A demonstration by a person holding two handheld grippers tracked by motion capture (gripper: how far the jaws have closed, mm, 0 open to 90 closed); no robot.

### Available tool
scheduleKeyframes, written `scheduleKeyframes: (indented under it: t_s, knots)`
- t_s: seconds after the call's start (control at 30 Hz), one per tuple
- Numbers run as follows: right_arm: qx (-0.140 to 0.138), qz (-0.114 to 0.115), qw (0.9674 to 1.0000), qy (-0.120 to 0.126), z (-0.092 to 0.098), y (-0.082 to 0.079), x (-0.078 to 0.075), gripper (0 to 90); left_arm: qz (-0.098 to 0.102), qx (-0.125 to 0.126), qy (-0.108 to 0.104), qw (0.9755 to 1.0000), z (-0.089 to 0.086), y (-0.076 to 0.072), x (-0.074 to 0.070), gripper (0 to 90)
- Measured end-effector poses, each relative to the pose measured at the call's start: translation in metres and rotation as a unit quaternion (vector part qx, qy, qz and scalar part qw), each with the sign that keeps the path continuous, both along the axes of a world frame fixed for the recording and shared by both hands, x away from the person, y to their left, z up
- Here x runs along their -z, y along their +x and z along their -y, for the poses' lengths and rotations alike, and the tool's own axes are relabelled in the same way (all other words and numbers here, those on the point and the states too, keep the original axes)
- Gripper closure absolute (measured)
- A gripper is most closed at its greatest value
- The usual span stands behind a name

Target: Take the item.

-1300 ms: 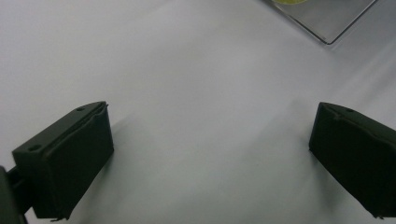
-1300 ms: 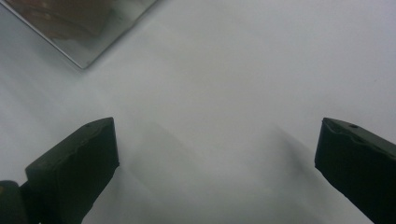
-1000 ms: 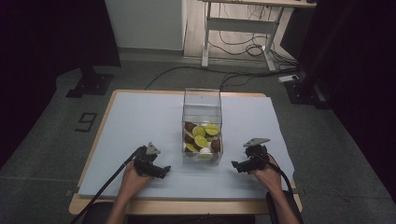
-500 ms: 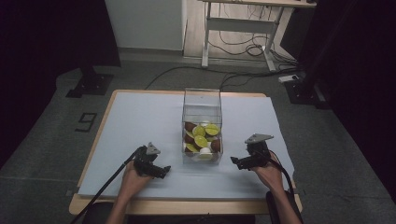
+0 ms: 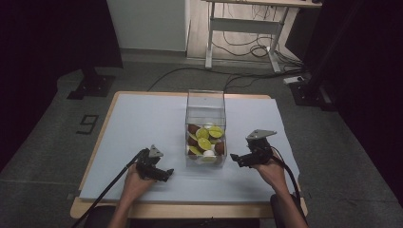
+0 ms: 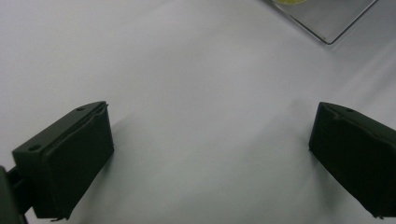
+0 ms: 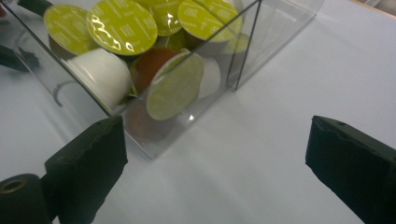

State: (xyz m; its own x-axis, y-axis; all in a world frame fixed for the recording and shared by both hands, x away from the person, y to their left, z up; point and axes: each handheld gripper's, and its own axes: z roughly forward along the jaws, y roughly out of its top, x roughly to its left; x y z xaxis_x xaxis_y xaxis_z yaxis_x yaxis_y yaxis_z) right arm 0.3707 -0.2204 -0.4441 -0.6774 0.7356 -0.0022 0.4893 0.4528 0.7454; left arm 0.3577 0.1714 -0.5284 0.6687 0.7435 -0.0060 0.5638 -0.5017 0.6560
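A clear box (image 5: 205,124) of coffee capsules (image 7: 122,26) stands between both open grippers; the right gripper (image 5: 241,158) sits nearer than the left gripper (image 5: 164,174).

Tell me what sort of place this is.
Probably a lab or recording studio, not a home: dark curtains around the table, loose cables on the floor, and a bare desk frame behind.

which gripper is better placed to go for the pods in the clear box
Probably the right gripper: its open fingers face the clear box of pods close up. The left gripper is also open, but looks at bare table cover, the box only at the view's edge.
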Motion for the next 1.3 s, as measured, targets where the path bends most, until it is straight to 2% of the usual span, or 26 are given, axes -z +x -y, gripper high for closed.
scheduleKeyframes:
  t_s: [0.17, 0.43, 0.53, 0.7, 0.93, 1.3]
  knots:
    - [-0.005, -0.007, 0.9999, 0.011, -0.007, 0.002, -0.005, 7.6, 0.000, 0.000, 0.000, 1.0000, 0.000, 0.000, 0.000, 0.0]
    - [-0.013, 0.001, 0.9998, 0.011, -0.021, 0.004, -0.013, 9.9, 0.001, -0.001, 0.000, 1.0000, 0.000, 0.000, 0.000, 0.0]
    - [-0.030, 0.002, 0.9994, 0.016, -0.030, 0.007, -0.019, 8.4, 0.000, 0.000, 0.000, 1.0000, 0.000, 0.000, 0.000, 0.0]
    - [-0.047, 0.002, 0.9989, 0.007, -0.044, 0.010, -0.023, 7.2, 0.000, 0.000, 0.000, 1.0000, 0.000, 0.000, 0.000, 0.0]
    - [-0.067, -0.006, 0.9977, -0.006, -0.063, 0.016, -0.022, 13.4, 0.000, 0.000, 0.000, 1.0000, 0.000, 0.000, 0.000, 0.0]
    - [-0.075, -0.022, 0.9969, -0.003, -0.077, 0.027, -0.018, 20.1, 0.000, 0.000, 0.000, 1.0000, 0.000, 0.000, 0.000, 0.0]
